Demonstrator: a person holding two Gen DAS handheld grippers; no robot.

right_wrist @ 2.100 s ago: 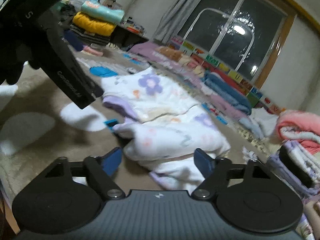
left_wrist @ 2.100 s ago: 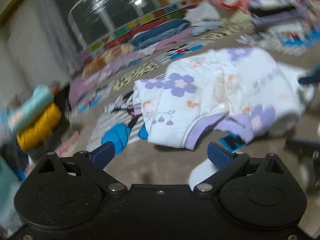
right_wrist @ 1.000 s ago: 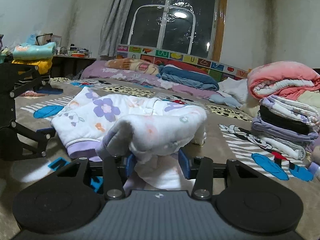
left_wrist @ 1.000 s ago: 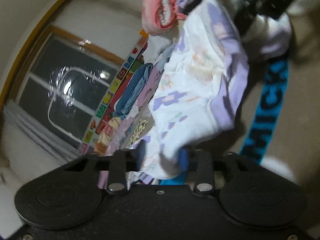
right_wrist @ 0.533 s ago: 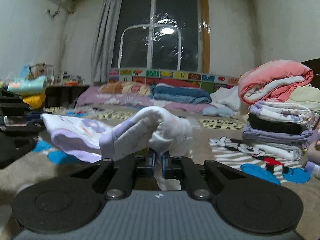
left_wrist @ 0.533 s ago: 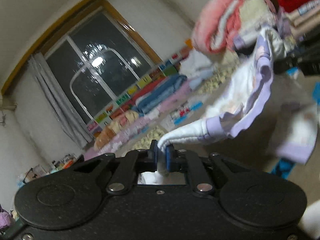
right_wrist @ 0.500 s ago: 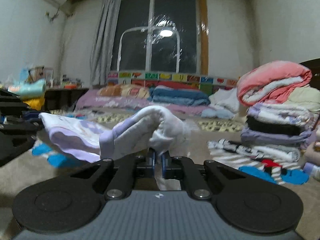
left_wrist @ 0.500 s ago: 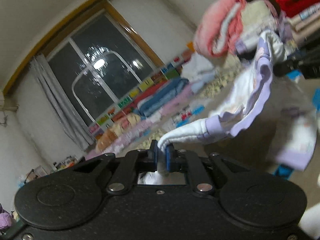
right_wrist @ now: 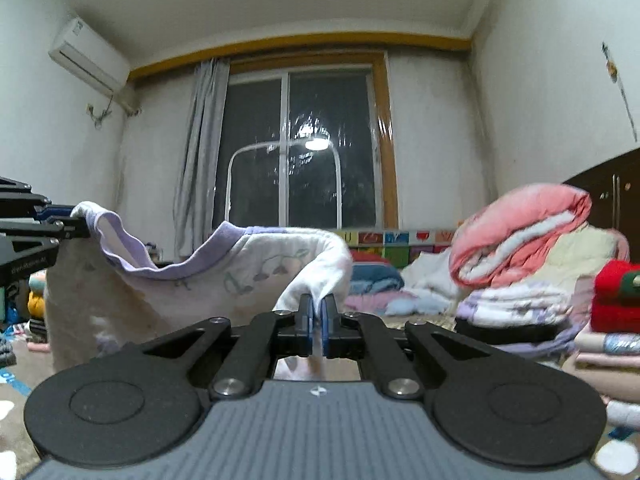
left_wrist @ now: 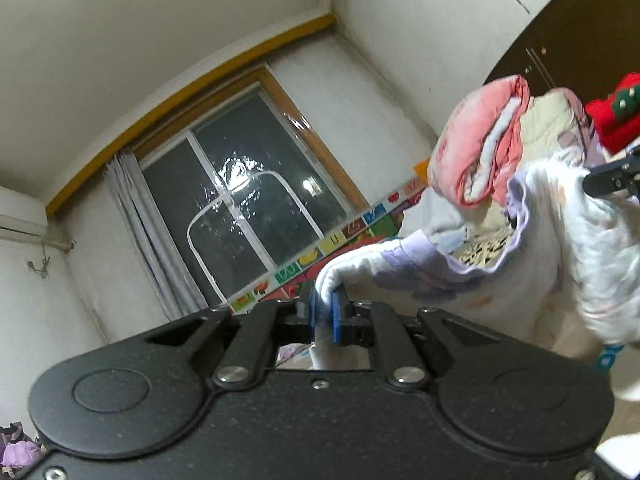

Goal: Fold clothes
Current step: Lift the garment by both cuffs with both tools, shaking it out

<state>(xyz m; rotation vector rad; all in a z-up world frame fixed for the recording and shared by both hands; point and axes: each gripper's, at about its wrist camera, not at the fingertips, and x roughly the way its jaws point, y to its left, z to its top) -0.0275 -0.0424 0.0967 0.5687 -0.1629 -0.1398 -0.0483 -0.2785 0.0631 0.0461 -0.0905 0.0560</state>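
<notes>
One white, purple-trimmed floral cotton garment (right_wrist: pixel 168 284), long axis nine-to-three, pinched between clamped left gripper (left_wrist: pixel 325 312) and right gripper (right_wrist: pixel 318 318).

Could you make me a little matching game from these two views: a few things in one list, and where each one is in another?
Things:
1. white garment
2. pink quilt
3. air conditioner
4. curtain

Places:
A. high on the left wall
B. stretched between the left gripper and right gripper
C. left side of the window
D. on top of the pile at right

Pairs: 1-B, 2-D, 3-A, 4-C
</notes>
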